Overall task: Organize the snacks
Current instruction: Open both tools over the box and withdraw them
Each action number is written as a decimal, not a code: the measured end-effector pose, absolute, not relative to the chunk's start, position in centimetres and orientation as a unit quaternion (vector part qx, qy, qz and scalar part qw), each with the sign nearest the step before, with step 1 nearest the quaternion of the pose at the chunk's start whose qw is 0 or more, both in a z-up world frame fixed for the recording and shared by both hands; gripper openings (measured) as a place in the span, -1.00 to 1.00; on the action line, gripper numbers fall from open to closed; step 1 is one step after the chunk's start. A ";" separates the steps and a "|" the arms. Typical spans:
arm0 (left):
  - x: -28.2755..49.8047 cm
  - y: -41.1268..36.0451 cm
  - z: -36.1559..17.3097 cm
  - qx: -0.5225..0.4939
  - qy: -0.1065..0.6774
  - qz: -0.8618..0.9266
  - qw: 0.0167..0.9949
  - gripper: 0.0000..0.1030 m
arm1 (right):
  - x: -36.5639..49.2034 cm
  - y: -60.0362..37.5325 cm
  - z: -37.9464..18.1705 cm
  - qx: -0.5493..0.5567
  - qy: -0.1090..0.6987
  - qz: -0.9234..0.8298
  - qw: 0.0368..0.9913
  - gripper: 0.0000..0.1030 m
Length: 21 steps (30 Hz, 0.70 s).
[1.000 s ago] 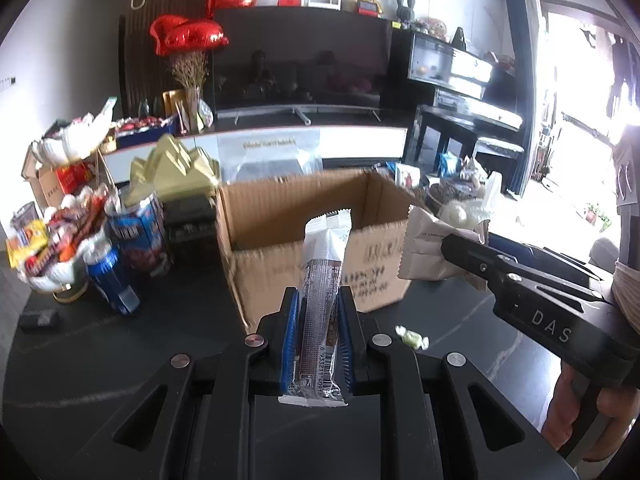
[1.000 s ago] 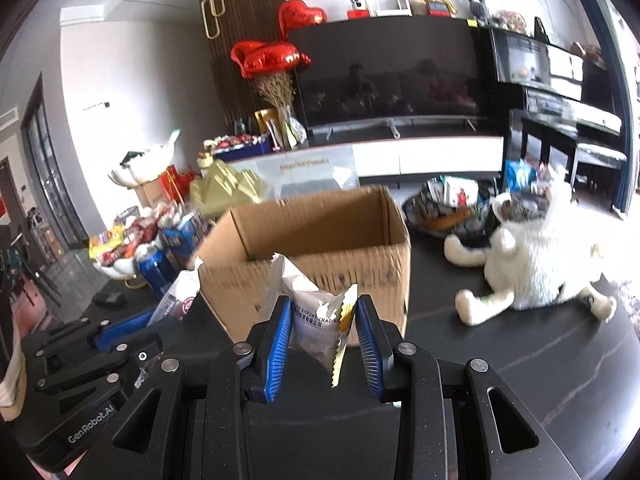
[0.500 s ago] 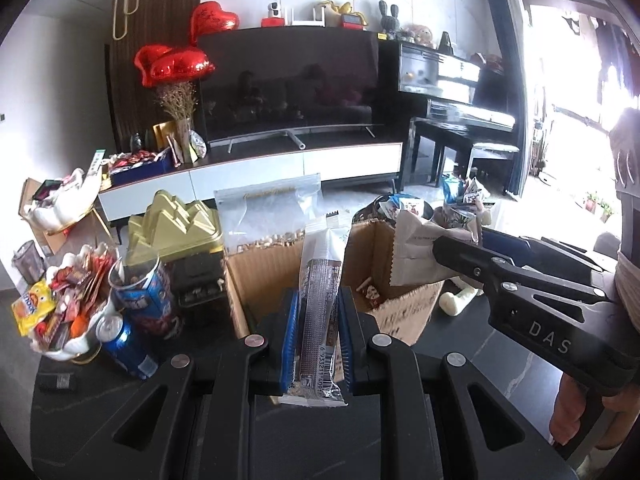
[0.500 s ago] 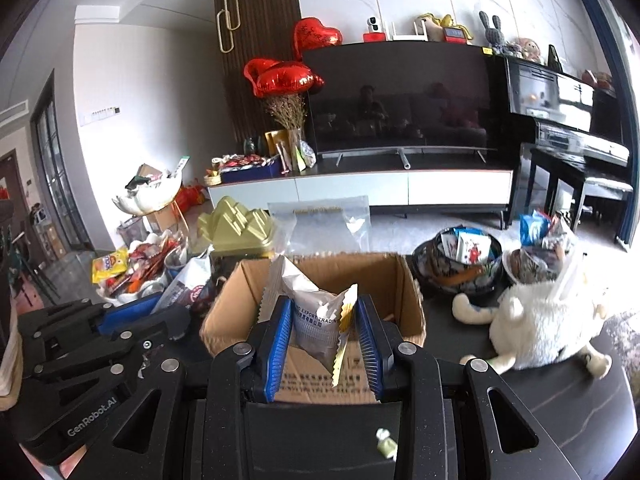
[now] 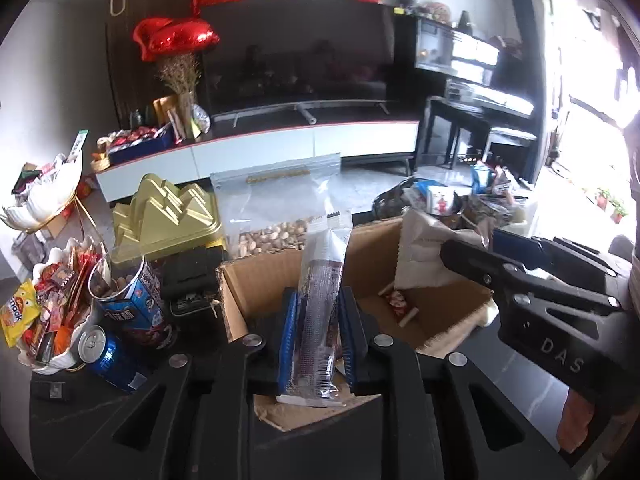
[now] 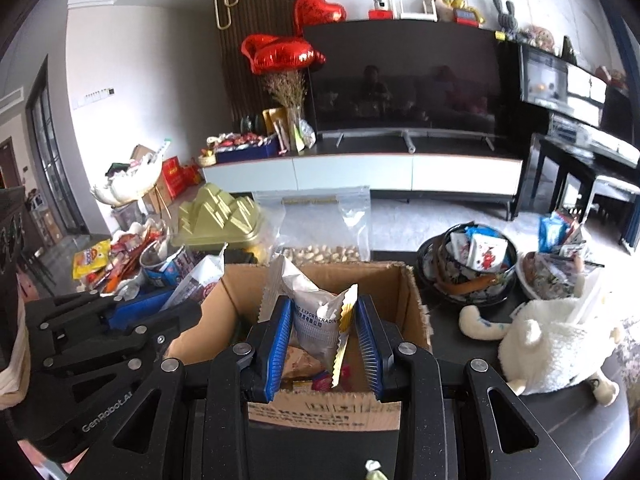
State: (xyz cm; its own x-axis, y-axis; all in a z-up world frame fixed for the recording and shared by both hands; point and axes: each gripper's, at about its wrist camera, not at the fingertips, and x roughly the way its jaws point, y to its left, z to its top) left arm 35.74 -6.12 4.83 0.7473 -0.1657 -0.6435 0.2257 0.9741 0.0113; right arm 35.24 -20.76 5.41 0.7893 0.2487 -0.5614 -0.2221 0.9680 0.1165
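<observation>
The left gripper [image 5: 318, 332] pinches a long clear-wrapped bar [image 5: 320, 312] upright between its blue pads [image 5: 289, 336], the bar's top edge standing well above the fingertips. The right gripper [image 6: 324, 340] clamps a white pouch [image 6: 316, 312], its crimped yellow edge pressed against the right pad [image 6: 366, 344].

Both tools hang over the open box [image 6: 412, 300]. Below the left gripper the near wall of the box passes under the fingers; the bar's lower end sits above that rim. Ahead lies the box floor with a few small sweets [image 5: 398, 304] and bare cardboard around them. From the right wrist view, wrapped snacks [image 6: 304, 364] lie on the box floor directly under the pouch, with free space toward the far wall.

To the left gripper's right, the right gripper reaches over the box's right rim, close by. To its left, outside the box wall, stand a blue tub [image 5: 132, 300] and a can [image 5: 106, 354], near the box. Beyond the far wall a nut bag [image 5: 276, 216] leans upright. To the right gripper's right, apart from the box, sit a bowl [image 6: 468, 300] and a plush toy [image 6: 556, 340] on the dark table [image 6: 560, 432]. A small candy [image 6: 373, 466] lies on the table below the right gripper.
</observation>
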 end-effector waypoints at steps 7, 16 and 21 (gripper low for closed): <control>34.6 -5.8 4.8 0.068 0.320 -0.064 0.943 -0.24 | 35.6 -21.2 4.1 0.018 0.319 0.112 0.941 -0.10; 30.1 -5.9 5.7 0.059 0.304 -0.054 0.949 0.07 | 31.6 -21.8 4.6 0.007 0.301 0.124 0.946 0.07; 27.3 -6.7 5.7 0.062 0.287 -0.041 0.955 0.21 | 29.1 -22.5 4.7 -0.003 0.289 0.124 0.949 0.12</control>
